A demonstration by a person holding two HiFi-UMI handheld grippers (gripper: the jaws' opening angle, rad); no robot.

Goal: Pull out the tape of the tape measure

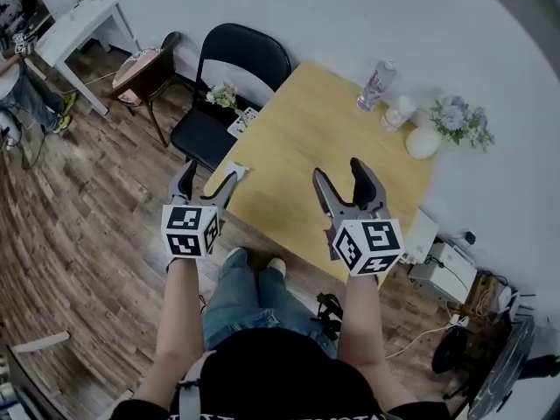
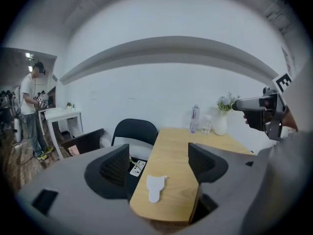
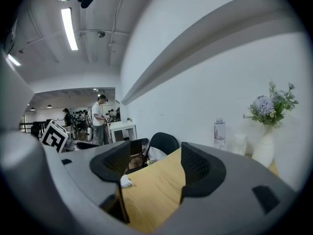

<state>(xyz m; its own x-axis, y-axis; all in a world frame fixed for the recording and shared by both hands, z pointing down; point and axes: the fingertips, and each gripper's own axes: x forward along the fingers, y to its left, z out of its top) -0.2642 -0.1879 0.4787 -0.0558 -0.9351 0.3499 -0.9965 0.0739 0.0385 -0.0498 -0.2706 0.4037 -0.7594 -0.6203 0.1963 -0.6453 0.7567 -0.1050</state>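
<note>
Honestly, with the left gripper and right gripper both held open and empty over the lower edge of the table, what looks like the tape measure, small and white at the table's left corner, could be knocked off if clipped sideways.

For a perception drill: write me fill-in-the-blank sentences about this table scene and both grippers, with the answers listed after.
The left gripper and right gripper both have ____ jaws, with nothing between them.
The chair at the wooden table is ____.
The flowers stand in a white ____.
Missing words: open; black; vase.
</note>
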